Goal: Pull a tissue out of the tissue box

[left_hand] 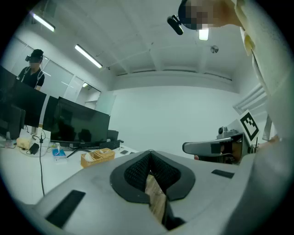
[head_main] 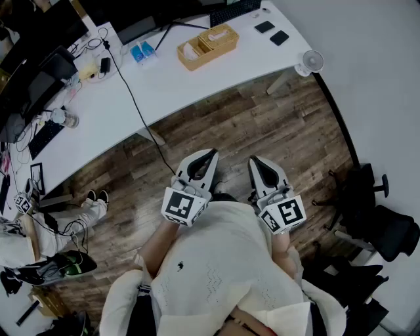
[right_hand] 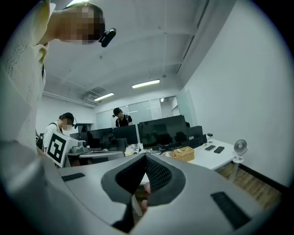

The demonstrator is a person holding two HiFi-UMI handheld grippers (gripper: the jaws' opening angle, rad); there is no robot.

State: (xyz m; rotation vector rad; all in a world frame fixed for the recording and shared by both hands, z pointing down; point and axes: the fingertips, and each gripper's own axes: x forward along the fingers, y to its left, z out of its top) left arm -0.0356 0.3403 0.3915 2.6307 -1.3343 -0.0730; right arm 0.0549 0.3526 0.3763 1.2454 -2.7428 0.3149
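Note:
The tan tissue box [head_main: 219, 36] sits in a woven tray [head_main: 191, 60] on the white desk [head_main: 170, 85], far ahead of me. The same tray [left_hand: 97, 156] shows small at the left in the left gripper view. In the right gripper view the tray [right_hand: 183, 154] stands in front of the monitors. My left gripper [head_main: 211, 154] and right gripper [head_main: 253, 160] are held close to my body over the wooden floor, well short of the desk. Both are shut with nothing between the jaws, as seen in the left gripper [left_hand: 150, 152] and right gripper [right_hand: 145, 156] views.
On the desk lie a keyboard [head_main: 235, 11], two dark phones [head_main: 272, 32], blue packets [head_main: 141, 52] and a black cable [head_main: 134, 102] that drops to the floor. A small white fan [head_main: 310, 63] stands at the desk's right end. A black chair [head_main: 384, 226] is at my right. People [right_hand: 121, 117] stand at other desks.

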